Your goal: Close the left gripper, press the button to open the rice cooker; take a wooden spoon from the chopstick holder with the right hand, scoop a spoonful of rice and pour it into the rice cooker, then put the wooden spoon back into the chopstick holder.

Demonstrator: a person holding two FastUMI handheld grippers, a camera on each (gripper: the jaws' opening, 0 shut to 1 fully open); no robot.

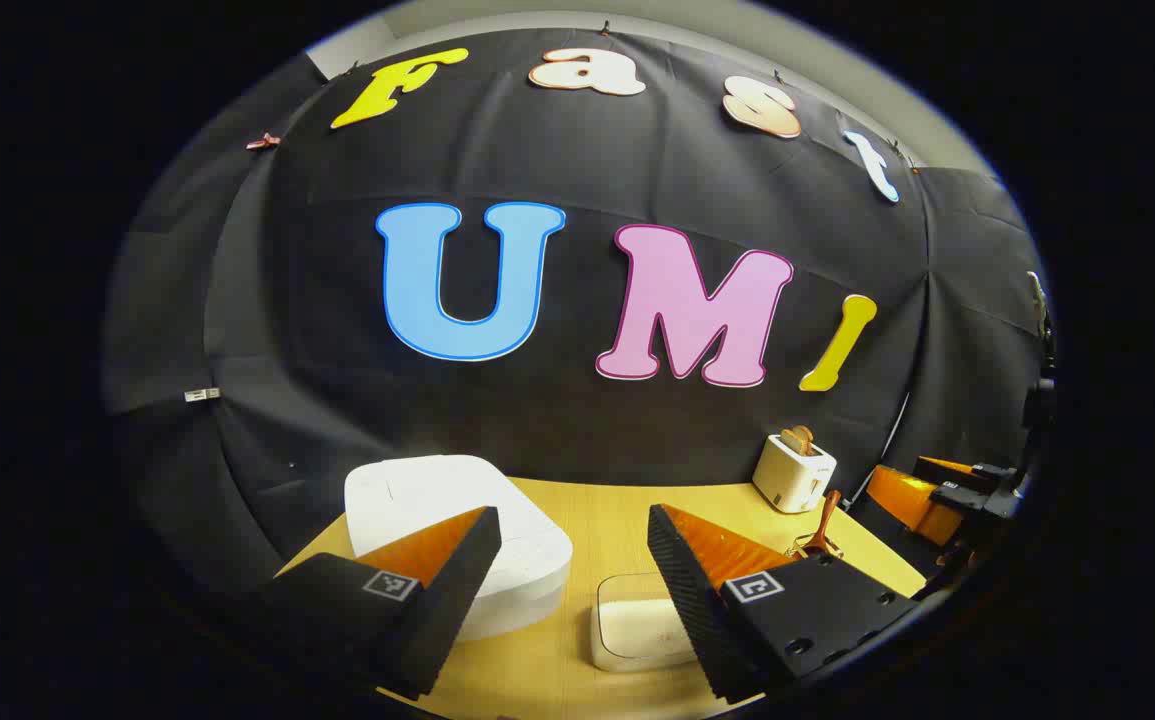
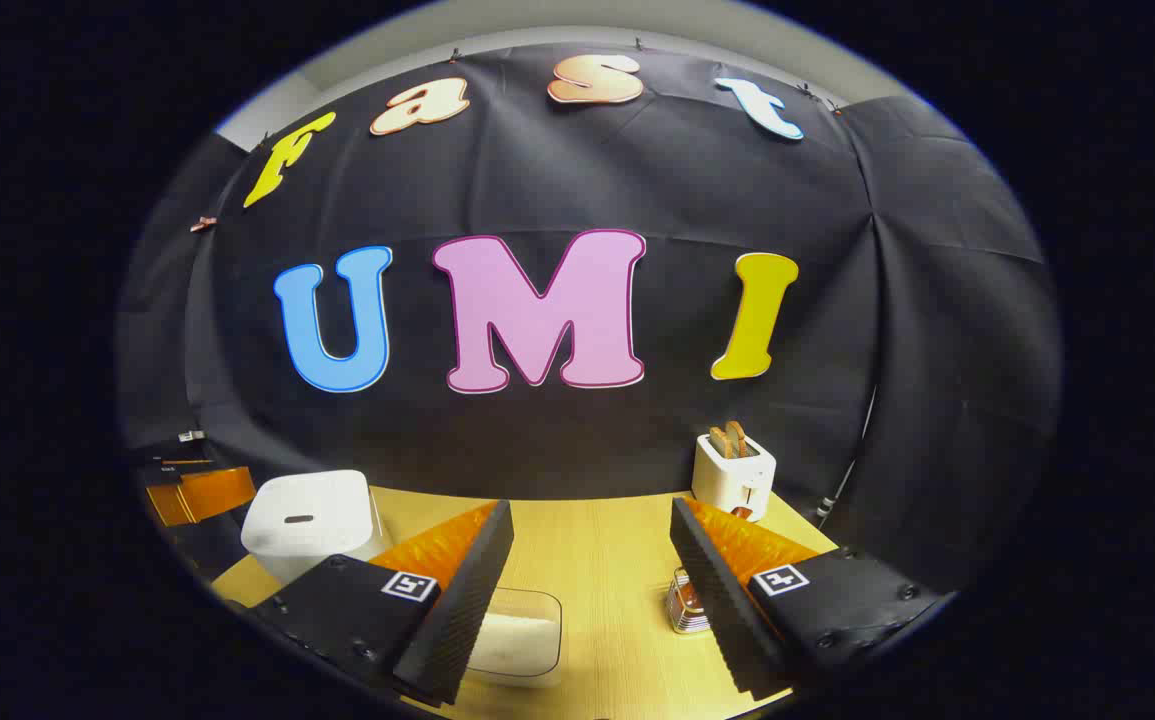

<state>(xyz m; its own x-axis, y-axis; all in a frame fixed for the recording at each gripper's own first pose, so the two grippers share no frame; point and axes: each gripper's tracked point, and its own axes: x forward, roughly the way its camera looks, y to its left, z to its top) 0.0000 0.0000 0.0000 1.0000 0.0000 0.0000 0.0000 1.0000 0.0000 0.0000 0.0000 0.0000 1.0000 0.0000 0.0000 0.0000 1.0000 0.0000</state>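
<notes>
**Both jaws spread above the surface, lid down on the cooker**

Left gripper [image 1: 573, 590]: jaws stood wide apart, nothing between them, held above the wooden surface [image 1: 597, 510]. The white rice cooker [image 1: 457, 530] sat at my 10 o'clock, lid down, partly behind my left finger. A clear container of rice [image 1: 637, 630] lay at 6 o'clock, between my fingers, close to the cooker but apart from it. A wooden spoon [image 1: 823, 525] stood in the chopstick holder at 3 o'clock, near a white toaster [image 1: 793, 472] with toast in its slots.

Right gripper [image 2: 592, 590]: jaws also spread, gripping nothing. Here the rice cooker sat at 9 o'clock, the rice container at 6 o'clock behind my left finger, the chopstick holder [image 2: 685, 605] just beside my right finger, the toaster at 2 o'clock by the booth wall.
</notes>
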